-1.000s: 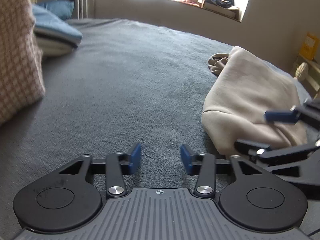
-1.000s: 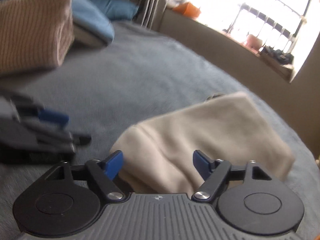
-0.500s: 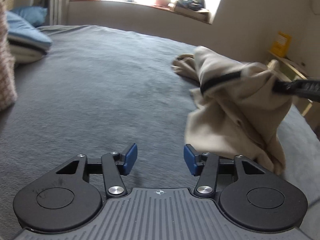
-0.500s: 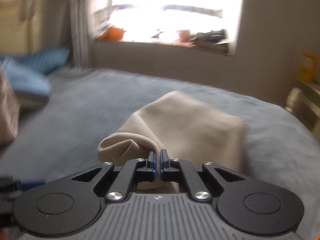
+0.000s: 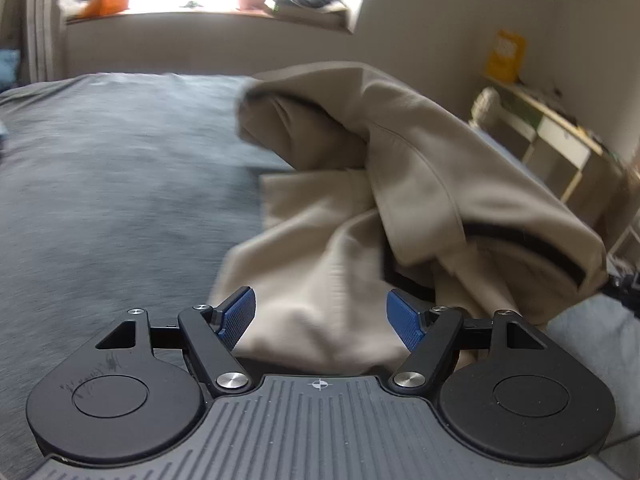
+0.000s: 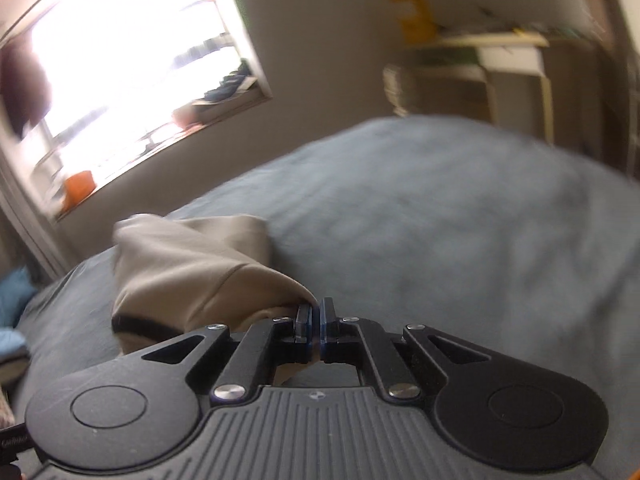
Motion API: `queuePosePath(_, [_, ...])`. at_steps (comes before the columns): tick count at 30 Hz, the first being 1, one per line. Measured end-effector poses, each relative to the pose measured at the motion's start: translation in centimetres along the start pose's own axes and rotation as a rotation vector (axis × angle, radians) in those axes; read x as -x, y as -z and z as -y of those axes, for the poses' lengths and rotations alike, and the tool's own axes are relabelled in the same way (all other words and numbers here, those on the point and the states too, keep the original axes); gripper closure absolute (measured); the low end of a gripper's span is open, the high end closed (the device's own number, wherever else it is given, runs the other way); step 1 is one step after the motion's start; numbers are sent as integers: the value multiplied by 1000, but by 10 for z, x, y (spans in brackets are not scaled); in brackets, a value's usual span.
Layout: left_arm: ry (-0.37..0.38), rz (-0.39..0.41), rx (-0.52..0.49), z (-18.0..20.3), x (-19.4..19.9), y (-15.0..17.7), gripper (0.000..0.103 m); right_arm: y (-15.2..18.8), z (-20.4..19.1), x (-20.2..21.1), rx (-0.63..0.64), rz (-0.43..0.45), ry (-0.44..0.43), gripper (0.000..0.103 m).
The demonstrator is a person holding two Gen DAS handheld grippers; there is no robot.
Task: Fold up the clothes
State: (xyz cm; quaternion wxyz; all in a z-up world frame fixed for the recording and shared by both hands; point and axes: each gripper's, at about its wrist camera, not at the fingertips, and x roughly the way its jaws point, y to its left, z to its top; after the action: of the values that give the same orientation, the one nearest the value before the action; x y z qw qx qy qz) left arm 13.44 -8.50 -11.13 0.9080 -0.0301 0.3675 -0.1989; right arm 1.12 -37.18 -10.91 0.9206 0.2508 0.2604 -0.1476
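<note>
A beige garment with a dark band at its hem hangs half lifted over the grey bed cover. In the left wrist view its lower folds lie between the blue pads of my left gripper, whose jaws are opening and do not press on the cloth. In the right wrist view my right gripper is shut on an edge of the same beige garment, which trails off to the left. The view there is tilted and blurred.
A bright window with a sill holding an orange object and a pot runs along the far wall. Wooden shelves and a yellow bag stand at the right of the bed. Blue cloth lies at the far left.
My right gripper shut on the beige garment and pulled it up and to the right, rolling as it went. My left gripper moved toward the garment and its jaws widened.
</note>
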Motion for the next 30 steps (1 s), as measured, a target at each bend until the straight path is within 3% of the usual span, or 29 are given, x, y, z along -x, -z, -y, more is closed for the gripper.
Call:
queuePosePath(6, [-138,-85,-138,25,-43,2,31,21,76,-1,-227,-44,44,102])
queuePosePath(9, [-137,-94,-158,27,-49,3,39,31,95,-7,-315,-65,29,102])
queuePosePath(11, [-133,-95,-170,29,-50,3,51,33,100,-10,-333,-68,3,101])
queuePosePath(14, [-133,-109,-195,34,-47,0,50,33,103,-12,-336,-61,-46,101])
queuePosePath(16, [-95,-114,-172,31,-35,-3,46,29,103,-12,-317,-61,-96,98])
queuePosePath(18, [-65,-88,-130,21,-25,-7,31,26,103,-14,-297,-68,-130,95])
queuePosePath(20, [-40,-68,-93,10,-18,-11,4,25,104,-19,-287,-82,-156,92])
queuePosePath(21, [-37,-65,-81,5,-18,-13,1,24,105,-21,-282,-88,-169,89])
queuePosePath(23, [-35,-124,-52,-1,-30,-15,0,25,108,-21,-302,-109,-200,83])
queuePosePath(27, [-32,-244,7,-15,-56,-18,0,29,113,-18,-347,-158,-266,62])
queuePosePath(30, [-72,-219,-69,-5,-57,-13,0,37,114,-8,-351,-194,-309,61])
